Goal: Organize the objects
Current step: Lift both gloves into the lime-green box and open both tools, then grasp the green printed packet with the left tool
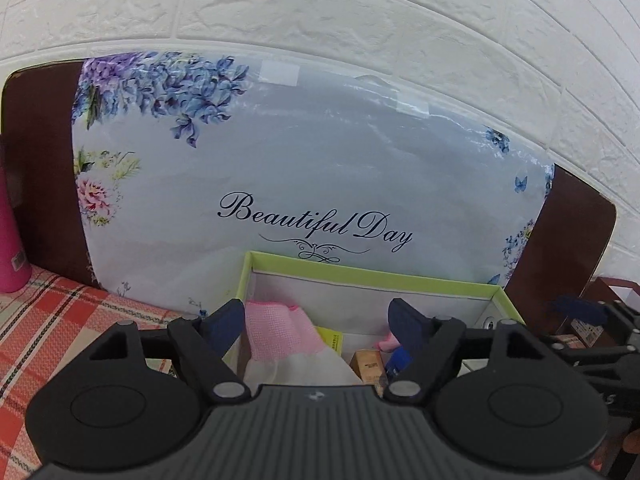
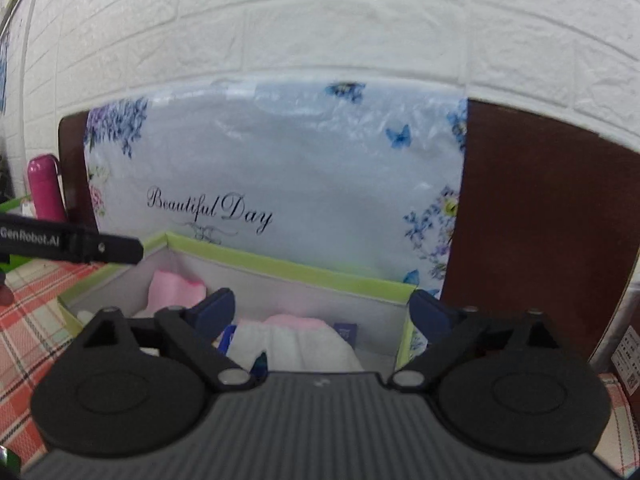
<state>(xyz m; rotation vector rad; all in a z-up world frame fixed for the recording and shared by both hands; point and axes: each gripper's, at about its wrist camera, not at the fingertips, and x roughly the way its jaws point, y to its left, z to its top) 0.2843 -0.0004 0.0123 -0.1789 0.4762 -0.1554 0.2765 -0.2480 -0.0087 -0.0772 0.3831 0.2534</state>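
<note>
A shallow box with a green rim (image 1: 360, 274) (image 2: 280, 260) stands on the plaid cloth, right in front of both grippers. In it lie a pink-and-white knitted cloth (image 1: 280, 336) (image 2: 296, 338), a second pink piece (image 2: 176, 288), a yellow packet (image 1: 333, 340) and a small brown carton (image 1: 370, 364). My left gripper (image 1: 316, 320) is open over the box's near left part, the pink cloth just beyond its fingers. My right gripper (image 2: 322, 312) is open wide over the box's right half, with nothing gripped. One of its blue fingertips (image 1: 576, 306) shows at the far right of the left wrist view.
A floral "Beautiful Day" package (image 1: 312, 168) (image 2: 280, 168) leans on a brown board (image 2: 540, 208) against the white brick wall, close behind the box. A pink bottle (image 2: 44, 188) stands at the left. Labelled cartons (image 1: 584, 328) sit to the right. Red plaid tablecloth (image 1: 52, 320) covers the table.
</note>
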